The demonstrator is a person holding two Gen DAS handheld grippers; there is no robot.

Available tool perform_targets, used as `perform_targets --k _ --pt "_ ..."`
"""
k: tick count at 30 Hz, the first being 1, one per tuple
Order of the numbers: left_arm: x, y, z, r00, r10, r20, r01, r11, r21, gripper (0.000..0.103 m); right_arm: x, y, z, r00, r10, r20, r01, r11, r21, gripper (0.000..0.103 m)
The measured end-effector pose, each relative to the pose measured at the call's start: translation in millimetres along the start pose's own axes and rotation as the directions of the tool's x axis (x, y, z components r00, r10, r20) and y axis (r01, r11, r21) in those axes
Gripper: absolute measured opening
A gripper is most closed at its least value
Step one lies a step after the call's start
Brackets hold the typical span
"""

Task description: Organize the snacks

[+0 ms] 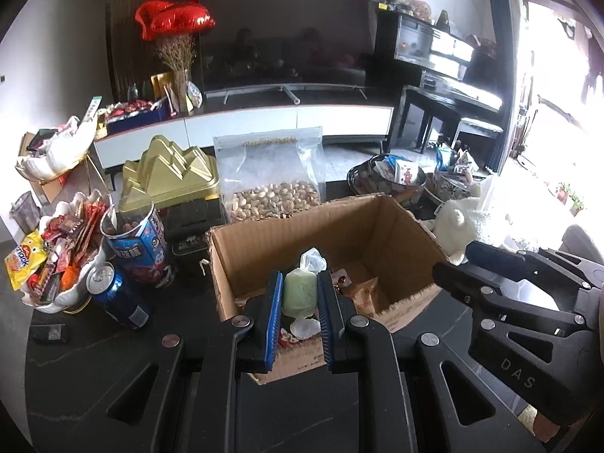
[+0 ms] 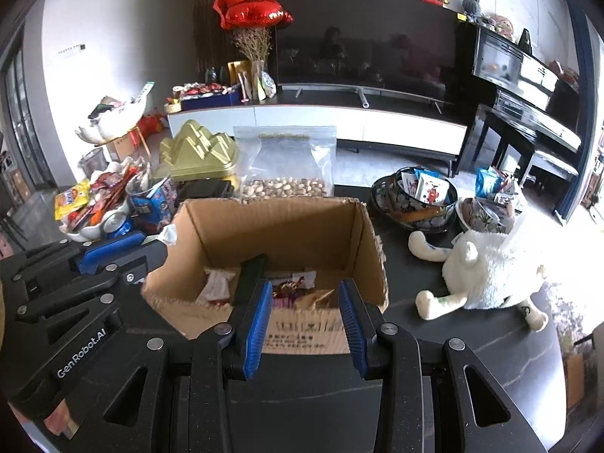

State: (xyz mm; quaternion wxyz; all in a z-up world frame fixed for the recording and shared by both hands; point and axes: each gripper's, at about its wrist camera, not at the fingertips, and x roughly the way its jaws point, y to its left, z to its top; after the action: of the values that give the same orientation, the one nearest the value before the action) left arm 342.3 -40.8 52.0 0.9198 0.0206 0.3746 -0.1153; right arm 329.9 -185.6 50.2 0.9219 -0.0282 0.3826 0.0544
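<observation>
**Green sweet pinched above the carton**

The left gripper [image 1: 300, 294] clamps a pale green, clear-wrapped candy [image 1: 301, 291] between ribbed blue pads [image 1: 272, 324], held over the near edge of the open corrugated cardboard box [image 1: 377, 226]. The right gripper [image 2: 305, 321] stands wide apart with nothing between its pads, at the box's near wall. Only its view shows the packets lying on the box floor. At 12 o'clock beyond the box stands a clear bag of pistachios [image 2: 285, 185]; at 3 o'clock lies a fluffy white plush toy [image 2: 487, 275].

Left gripper [image 1: 300, 300]: black linkage arms, silver round screws, blue ribbed pads, "GenRobot.AI" lettering.
Right gripper [image 2: 305, 315]: same black build, blue pads, "DAS" marking.
</observation>
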Motion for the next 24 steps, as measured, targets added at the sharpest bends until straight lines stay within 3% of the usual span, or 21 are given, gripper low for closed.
perform_targets --k 6,7,9,17,24 --pt "26 8 11 0.999 -0.001 -0.054 0.000 1.000 -0.018 0.021 24 -5 15 0.998 -0.034 -0.048 0.034 0.999 -0.002 0.038" --pt "28 9 11 0.998 0.006 -0.062 -0.007 1.000 -0.023 0.029 28 -6 17 0.998 -0.036 -0.058 0.036 0.999 -0.003 0.041" --pt "30 11 11 0.997 0.039 -0.061 -0.041 0.999 -0.027 0.042 33 -6 18 0.997 -0.041 -0.070 0.041 0.999 0.000 0.059" --pt "13 11 -2 0.983 0.182 -0.013 -0.182 0.983 0.028 0.063 34 -5 12 0.996 -0.053 -0.068 0.053 0.999 -0.001 0.065" --pt "-22 12 -18 0.978 0.206 0.041 -0.207 0.978 0.020 0.075 13 -1 1 0.999 -0.042 -0.032 0.042 0.999 0.010 0.071"
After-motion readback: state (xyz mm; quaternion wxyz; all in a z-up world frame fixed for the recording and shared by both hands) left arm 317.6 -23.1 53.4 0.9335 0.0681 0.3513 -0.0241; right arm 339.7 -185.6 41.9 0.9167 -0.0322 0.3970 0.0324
